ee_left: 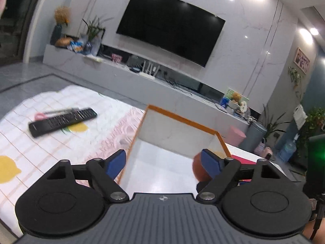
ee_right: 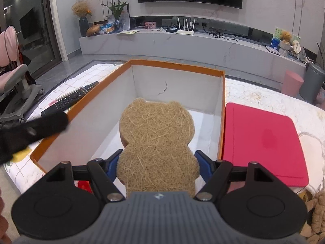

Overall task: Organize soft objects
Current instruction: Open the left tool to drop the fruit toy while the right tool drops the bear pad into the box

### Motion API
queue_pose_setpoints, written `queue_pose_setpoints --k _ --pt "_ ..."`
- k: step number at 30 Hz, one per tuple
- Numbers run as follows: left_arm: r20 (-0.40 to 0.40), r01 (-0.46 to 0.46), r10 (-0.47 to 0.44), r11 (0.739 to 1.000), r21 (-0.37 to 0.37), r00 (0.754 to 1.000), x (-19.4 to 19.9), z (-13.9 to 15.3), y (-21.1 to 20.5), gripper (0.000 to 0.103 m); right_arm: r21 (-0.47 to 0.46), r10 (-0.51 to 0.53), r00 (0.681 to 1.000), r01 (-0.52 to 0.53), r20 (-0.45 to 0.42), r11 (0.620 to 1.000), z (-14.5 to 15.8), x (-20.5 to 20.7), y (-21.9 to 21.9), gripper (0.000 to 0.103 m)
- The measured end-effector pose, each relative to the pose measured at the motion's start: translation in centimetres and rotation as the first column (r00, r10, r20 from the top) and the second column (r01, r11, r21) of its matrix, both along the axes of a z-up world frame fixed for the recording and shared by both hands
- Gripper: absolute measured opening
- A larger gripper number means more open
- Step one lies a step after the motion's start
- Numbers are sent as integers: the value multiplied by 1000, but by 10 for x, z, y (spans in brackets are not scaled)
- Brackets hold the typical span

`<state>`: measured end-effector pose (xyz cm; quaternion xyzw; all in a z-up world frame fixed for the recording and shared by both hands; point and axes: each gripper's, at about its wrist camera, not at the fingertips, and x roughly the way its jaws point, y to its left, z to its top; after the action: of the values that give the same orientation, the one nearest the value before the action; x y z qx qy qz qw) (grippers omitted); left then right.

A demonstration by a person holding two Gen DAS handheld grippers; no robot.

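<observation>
In the right wrist view my right gripper (ee_right: 158, 152) is shut on a tan, bear-shaped fibre pad (ee_right: 156, 134). It holds the pad upright above the near end of an orange-rimmed white box (ee_right: 174, 62). The left gripper shows there as a blurred black shape (ee_right: 40, 126) at the box's left wall. In the left wrist view my left gripper (ee_left: 162, 152) stands wide open over the same box (ee_left: 182, 120), with nothing between its blue pads. A brown rounded thing (ee_left: 198, 168) sits just behind the right finger, partly hidden; what it is stays unclear.
A black remote (ee_left: 63, 121) lies on the lemon-print cloth left of the box. A flat red case (ee_right: 262, 140) lies right of the box. Tan knitted fabric (ee_right: 316, 213) shows at the lower right. A TV bench runs behind the table.
</observation>
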<state>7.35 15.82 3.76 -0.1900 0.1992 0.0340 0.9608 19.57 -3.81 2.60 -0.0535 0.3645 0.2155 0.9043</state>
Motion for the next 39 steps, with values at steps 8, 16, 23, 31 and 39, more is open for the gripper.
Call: queue_pose_setpoints --k 8,16,23,31,39 --pt "-12 -69 69 997 27 998 -7 13 17 98 -18 30 999 -30 21 999 9 -5 19 74" --pt "-77 -140 141 990 21 987 -9 9 38 98 -38 49 998 -50 -27 998 6 5 60 74" --pt "-115 -143 147 989 49 982 -5 2 38 98 -101 45 998 -50 -54 994 -5 11 88 74" --pt "-136 -123 127 992 36 983 -3 -2 39 98 -113 23 995 -33 -94 993 -17 16 94 74" --pt "-139 -147 145 989 -4 980 -6 -1 48 98 -133 61 996 -69 -62 989 -9 13 97 89"
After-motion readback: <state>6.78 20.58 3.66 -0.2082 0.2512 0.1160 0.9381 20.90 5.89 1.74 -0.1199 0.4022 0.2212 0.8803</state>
